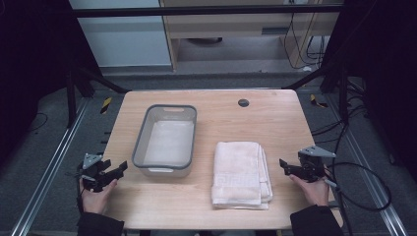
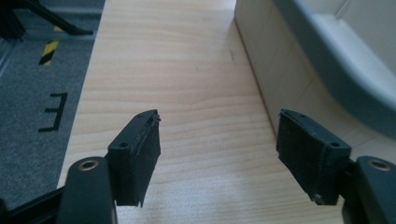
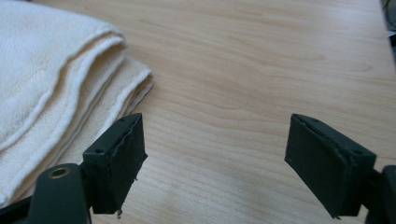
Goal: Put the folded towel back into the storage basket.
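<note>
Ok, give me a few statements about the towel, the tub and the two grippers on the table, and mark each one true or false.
1. The folded towel lies inside the grey tub. False: it lies on the table, beside the tub and apart from it.
2. The left gripper has open jaws with nothing between them. True.
3. The right gripper is clamped on the towel's edge. False: its jaws stand open over bare wood, with the towel off to one side.
4. The tub holds nothing. True.
5. The towel is spread out flat in a single layer. False: it is folded into several layers.
</note>
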Demonstrator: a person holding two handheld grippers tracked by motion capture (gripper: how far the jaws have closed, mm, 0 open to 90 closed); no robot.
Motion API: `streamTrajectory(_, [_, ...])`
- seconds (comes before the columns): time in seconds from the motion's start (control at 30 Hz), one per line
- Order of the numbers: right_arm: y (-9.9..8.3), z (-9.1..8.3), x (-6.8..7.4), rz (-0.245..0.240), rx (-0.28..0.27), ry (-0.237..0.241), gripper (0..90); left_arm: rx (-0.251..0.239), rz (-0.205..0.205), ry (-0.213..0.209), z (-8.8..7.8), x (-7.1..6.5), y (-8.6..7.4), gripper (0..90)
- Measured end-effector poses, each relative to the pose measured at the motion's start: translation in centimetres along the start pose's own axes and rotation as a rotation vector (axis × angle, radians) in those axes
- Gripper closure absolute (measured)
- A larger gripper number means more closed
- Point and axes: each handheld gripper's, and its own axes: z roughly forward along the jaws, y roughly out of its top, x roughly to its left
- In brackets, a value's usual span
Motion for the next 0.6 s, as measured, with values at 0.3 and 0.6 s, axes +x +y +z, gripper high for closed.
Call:
streamTrajectory(0.3, [0.8,-1.2,0.3,0.006,-0.064,0.000,27.3,-0.073,0.014,-0.026,-1.8,-1.1,0.9,37.2])
streamTrajectory(0.6, [1.7,-1.8,0.8,0.006,-0.081,0.035,31.6,-0.105,0.028,-0.060,-2.6,-2.4,1.6,39.8])
